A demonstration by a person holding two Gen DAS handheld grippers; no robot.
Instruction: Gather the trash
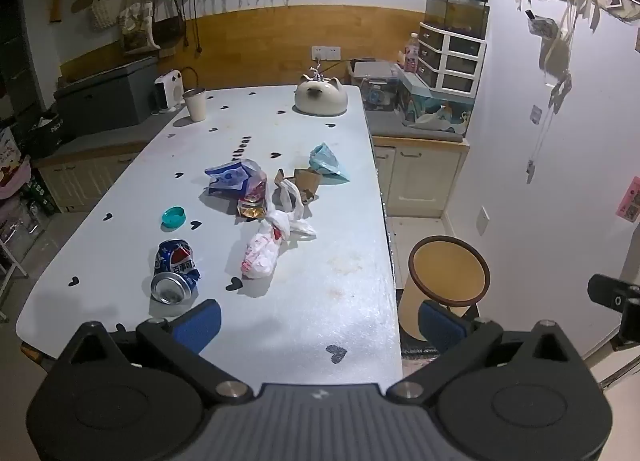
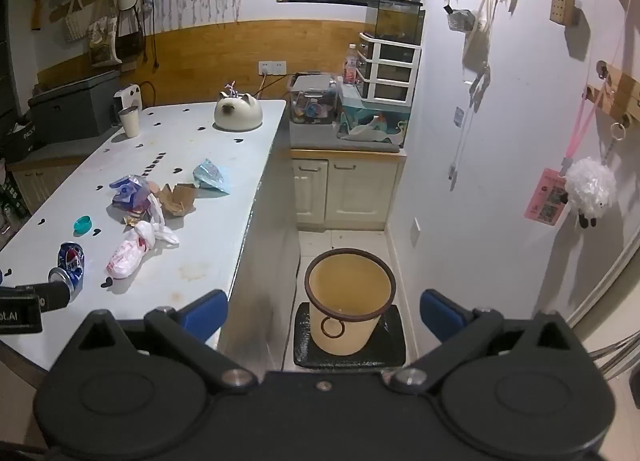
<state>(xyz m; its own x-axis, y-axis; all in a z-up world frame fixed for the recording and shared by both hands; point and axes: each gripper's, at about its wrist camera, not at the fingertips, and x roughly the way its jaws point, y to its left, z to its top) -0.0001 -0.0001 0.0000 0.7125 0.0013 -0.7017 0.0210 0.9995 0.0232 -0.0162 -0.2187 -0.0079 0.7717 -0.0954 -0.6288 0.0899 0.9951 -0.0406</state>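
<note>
- Starting from scratch is my read: no piece of trash is picked up yet, and both tools hang above the near end of the counter point(image 1: 280, 313).
- Left gripper point(image 1: 318, 321) has its fingers spread wide with nothing between them; right gripper point(image 2: 324, 315) is the same, spread and empty, looking down at the bin point(image 2: 349, 301).
- Trash lies in a loose cluster mid-counter: a crushed cola can point(image 1: 175, 271) nearest me on the left, a knotted white plastic bag point(image 1: 267, 245) beside it, a teal cap point(image 1: 173, 217), a blue snack wrapper point(image 1: 236, 177), torn brown cardboard point(image 1: 306, 181) and a pale blue wrapper point(image 1: 327, 163) farther back.
- The bin stands on the floor on a dark mat, just off the counter's right edge, and looks empty.
- Next I judge the left tool should drop onto the can, the closest piece. It is dented and lying on its side, so I would pinch across its body.
- The cup and cat-shaped pot at the far end look like keepers.
</note>
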